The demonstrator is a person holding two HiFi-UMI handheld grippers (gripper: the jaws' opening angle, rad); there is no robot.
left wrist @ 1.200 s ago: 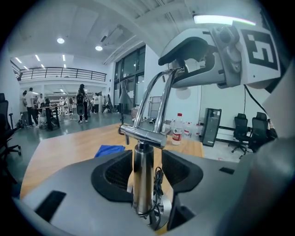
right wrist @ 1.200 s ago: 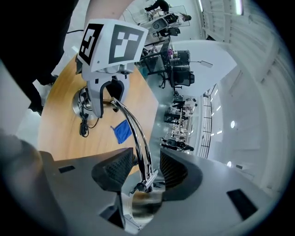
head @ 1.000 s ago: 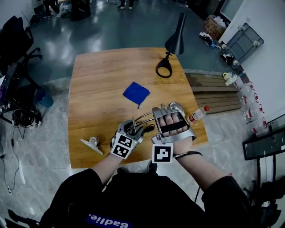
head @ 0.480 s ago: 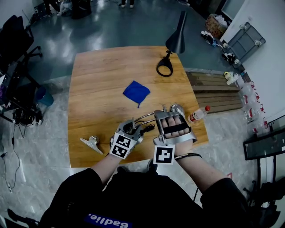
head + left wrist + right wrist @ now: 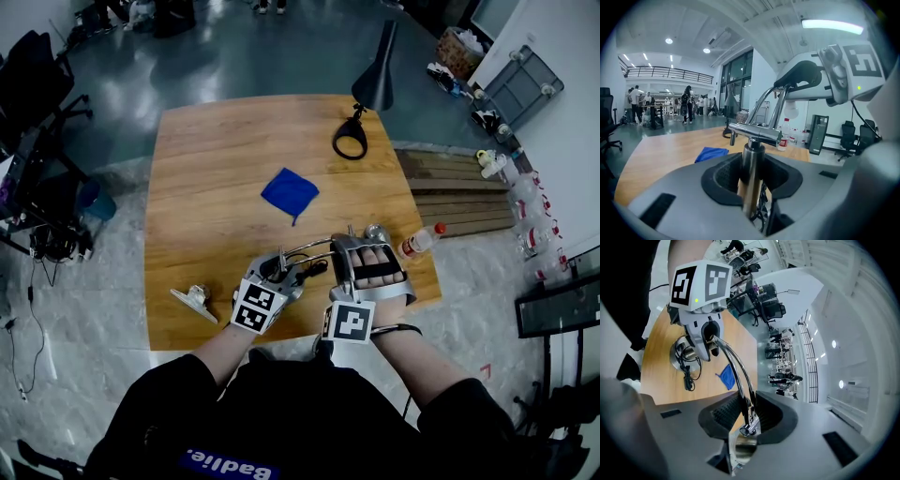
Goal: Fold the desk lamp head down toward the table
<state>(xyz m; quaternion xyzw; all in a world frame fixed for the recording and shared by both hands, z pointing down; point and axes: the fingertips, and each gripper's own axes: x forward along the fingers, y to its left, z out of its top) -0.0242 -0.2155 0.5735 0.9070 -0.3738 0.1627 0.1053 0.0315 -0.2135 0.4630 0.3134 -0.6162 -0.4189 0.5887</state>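
A chrome desk lamp [image 5: 309, 248] stands near the table's front edge. Its round base with a black cable [image 5: 686, 350] lies under my left gripper [image 5: 281, 267]. That gripper [image 5: 751, 173] is shut on the lamp's upright post [image 5: 750, 159], below a chrome crossbar [image 5: 754, 132]. Twin curved rods [image 5: 736, 366] run from the post to my right gripper [image 5: 747, 416], which is shut on them at the joint just above the chrome head [image 5: 743, 446]. In the head view my right gripper [image 5: 361, 239] sits beside the shiny head [image 5: 377, 232].
On the wooden table [image 5: 206, 150] lie a blue cloth [image 5: 289, 193] in the middle and a metal clip [image 5: 192, 302] at the front left. A black desk lamp [image 5: 370, 84] stands at the far right corner. A bottle [image 5: 419, 242] lies by my right hand.
My right hand has rolled a little, and its marker cube has shifted slightly. Both hands have stayed on the chrome lamp in nearly the same place.
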